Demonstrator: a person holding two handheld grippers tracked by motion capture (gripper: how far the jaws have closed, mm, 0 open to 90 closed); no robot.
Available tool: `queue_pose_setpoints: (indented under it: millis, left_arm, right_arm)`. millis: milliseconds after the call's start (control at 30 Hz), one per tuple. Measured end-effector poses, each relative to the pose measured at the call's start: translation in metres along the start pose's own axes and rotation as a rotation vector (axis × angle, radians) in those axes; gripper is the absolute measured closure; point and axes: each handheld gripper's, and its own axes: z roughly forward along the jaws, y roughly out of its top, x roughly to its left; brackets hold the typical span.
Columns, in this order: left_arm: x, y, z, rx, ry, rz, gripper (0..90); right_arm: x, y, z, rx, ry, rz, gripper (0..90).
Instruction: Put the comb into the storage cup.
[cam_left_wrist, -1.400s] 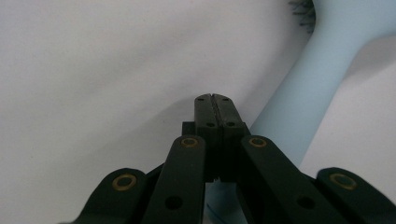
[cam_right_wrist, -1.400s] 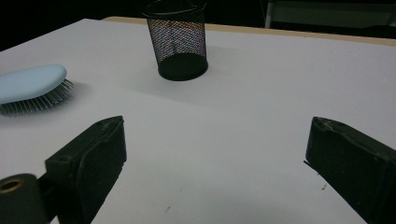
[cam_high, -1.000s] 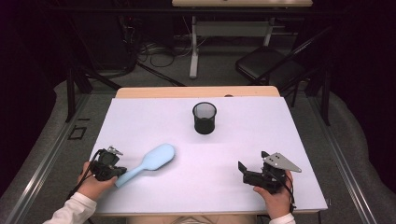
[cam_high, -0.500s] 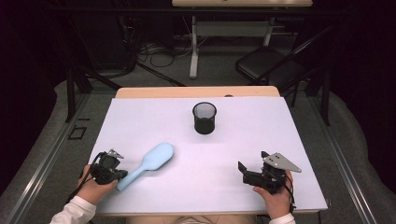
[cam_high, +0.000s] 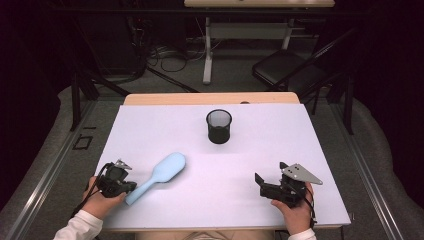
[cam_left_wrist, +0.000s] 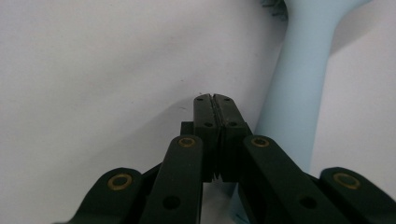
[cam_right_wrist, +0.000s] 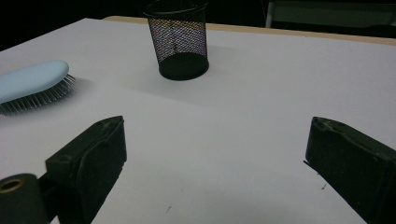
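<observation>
Hands low at the near edge: left gripper (cam_high: 125, 186) has its jaws pressed together, empty, just beside the blue hairbrush (cam_high: 157, 176) handle on the table (cam_high: 250, 150); right gripper (cam_high: 262, 184) jaws gape wide. Brush's handle end hides behind the left gripper.

Pale-blue hairbrush (cam_high: 159, 176) — flat, bristles down

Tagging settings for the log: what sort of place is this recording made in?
Probably a lab or workshop recording station: a table with a plain white top, cables on the floor and a folding chair behind, dark surroundings.
</observation>
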Motion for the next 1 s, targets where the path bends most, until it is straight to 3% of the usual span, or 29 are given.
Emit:
queue_pose_setpoints:
  millis: [433, 1000]
  left_arm:
    - [0.003, 0.005, -0.014, -0.040, 0.017, 0.002, 82.2]
    - [0.000, 0.012, -0.021, -0.071, 0.028, -0.002, 63.1]
  right_arm:
    - [0.000, 0.000, 0.000, 0.000, 0.000, -0.003, 5.0]
    - [0.000, 0.000, 0.000, 0.002, 0.000, 0.000, 5.0]
